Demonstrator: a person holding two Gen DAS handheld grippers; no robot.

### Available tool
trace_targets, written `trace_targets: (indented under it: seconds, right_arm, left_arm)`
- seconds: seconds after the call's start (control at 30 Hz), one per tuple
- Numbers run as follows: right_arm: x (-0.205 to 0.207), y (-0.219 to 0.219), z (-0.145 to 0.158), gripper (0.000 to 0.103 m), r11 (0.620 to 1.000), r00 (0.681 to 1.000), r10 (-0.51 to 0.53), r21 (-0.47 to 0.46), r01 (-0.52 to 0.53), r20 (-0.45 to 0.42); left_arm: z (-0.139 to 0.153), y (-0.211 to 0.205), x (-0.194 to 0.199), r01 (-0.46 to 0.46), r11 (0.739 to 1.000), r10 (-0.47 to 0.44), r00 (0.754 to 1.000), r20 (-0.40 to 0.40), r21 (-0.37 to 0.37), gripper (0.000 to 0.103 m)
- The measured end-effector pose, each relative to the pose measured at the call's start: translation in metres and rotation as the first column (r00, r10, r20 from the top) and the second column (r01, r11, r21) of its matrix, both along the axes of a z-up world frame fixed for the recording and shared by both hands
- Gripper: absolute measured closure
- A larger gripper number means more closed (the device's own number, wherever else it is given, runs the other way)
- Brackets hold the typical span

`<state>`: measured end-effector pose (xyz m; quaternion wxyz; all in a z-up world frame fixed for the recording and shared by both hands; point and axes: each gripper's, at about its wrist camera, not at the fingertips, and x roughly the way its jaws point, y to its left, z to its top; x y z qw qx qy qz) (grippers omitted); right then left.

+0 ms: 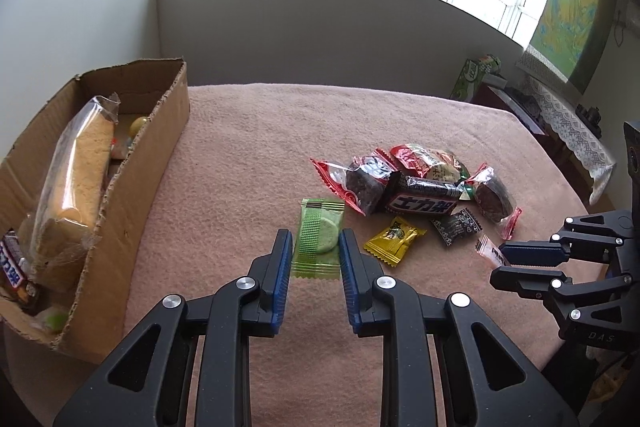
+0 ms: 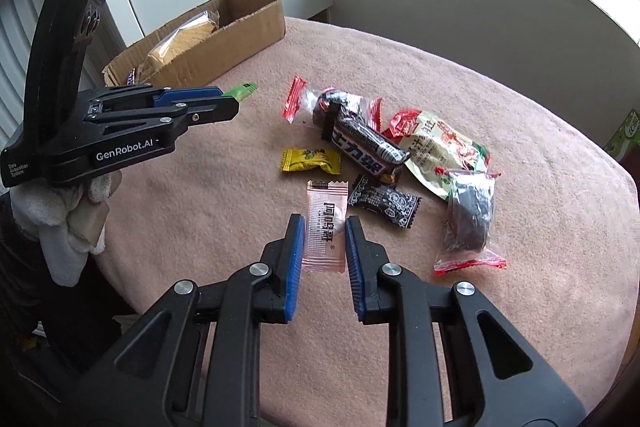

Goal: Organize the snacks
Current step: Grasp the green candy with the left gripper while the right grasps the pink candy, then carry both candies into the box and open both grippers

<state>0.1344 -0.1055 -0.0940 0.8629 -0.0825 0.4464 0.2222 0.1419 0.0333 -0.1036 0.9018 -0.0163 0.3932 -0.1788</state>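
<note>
A pink blanket (image 1: pixel 248 155) covers the table below a window, where we hold two grippers over scattered snacks. At its left edge stands a cardboard box (image 1: pixel 158 131) with a wrapped cake (image 1: pixel 76 179) inside. Mid-table lies a chocolate bar (image 2: pixel 368 147) among other packets. Our left gripper (image 1: pixel 314 247) pinches a green wafer packet (image 1: pixel 320 235) between its blue pads. Our right gripper (image 2: pixel 325 239) brackets a pink candy packet (image 2: pixel 325 223); we cannot tell whether it grips.

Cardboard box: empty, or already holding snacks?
Holding snacks: the cardboard box contains a long wrapped cake and a dark bar.
</note>
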Motion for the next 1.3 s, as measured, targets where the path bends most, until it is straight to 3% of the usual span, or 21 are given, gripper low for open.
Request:
trace_targets:
  seconds: [0.23, 0.57, 0.93, 1.3]
  right_arm:
    - [0.009, 0.020, 0.026, 0.082, 1.000, 0.998, 0.016, 0.020, -0.017, 0.053]
    - [0.039, 0.072, 0.058, 0.082, 0.996, 0.991, 0.063, 0.055, -0.070, 0.116]
    - [0.087, 0.151, 0.067, 0.082, 0.988, 0.984, 0.132, 0.068, -0.140, 0.120]
    - [0.133, 0.204, 0.052, 0.082, 0.984, 0.985, 0.150, 0.087, -0.157, 0.083]
  left_arm:
    - [0.022, 0.012, -0.008, -0.054, 0.999, 0.054, 0.994, 0.091, -0.008, 0.081]
    - [0.033, 0.060, -0.013, -0.180, 0.983, 0.185, 0.971, 0.150, -0.044, 0.081]
    - [0.029, 0.123, -0.020, -0.311, 0.944, 0.325, 0.935, 0.145, -0.109, 0.081]
    - [0.022, 0.164, -0.015, -0.404, 0.903, 0.422, 0.899, 0.117, -0.148, 0.081]
